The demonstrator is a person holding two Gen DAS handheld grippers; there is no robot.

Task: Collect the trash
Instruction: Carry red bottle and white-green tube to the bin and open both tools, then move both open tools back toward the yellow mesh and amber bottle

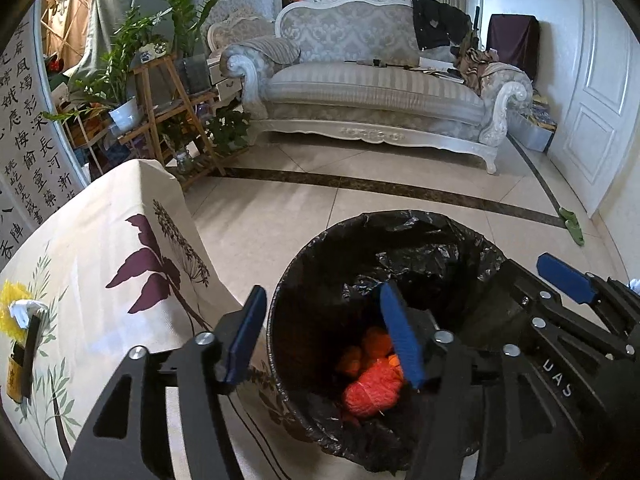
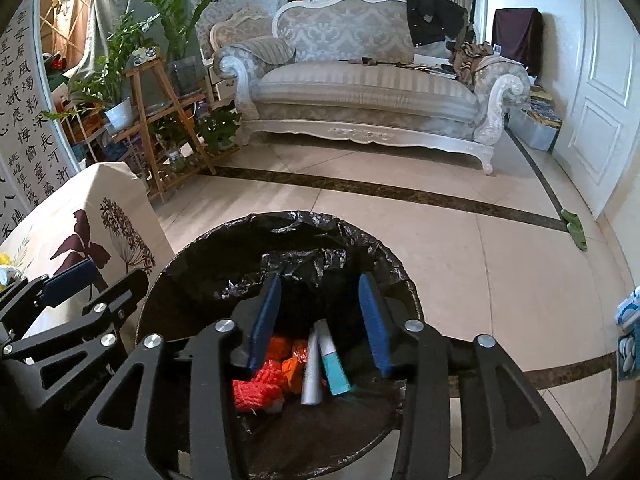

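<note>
A bin with a black liner [image 1: 400,232] stands on the floor beside the table; it also shows in the right wrist view [image 2: 304,224]. Inside lie an orange-red net bundle [image 1: 372,392] [image 2: 256,388], orange pieces [image 2: 294,364], a silver tube [image 2: 312,376] and a white and teal tube [image 2: 334,364]. My left gripper [image 1: 324,332] is open and empty over the bin's left rim. My right gripper [image 2: 320,320] is open and empty above the bin's mouth. White crumpled paper [image 1: 24,312] on a yellow wrapper [image 1: 10,300] lies on the table.
The table has a cream floral cloth [image 1: 100,240] at the left. A dark box [image 1: 20,368] lies on it. A wooden plant stand [image 1: 168,112], a white sofa [image 1: 372,92], green slippers [image 1: 572,226] and a white door [image 1: 596,100] lie further off on the tiled floor.
</note>
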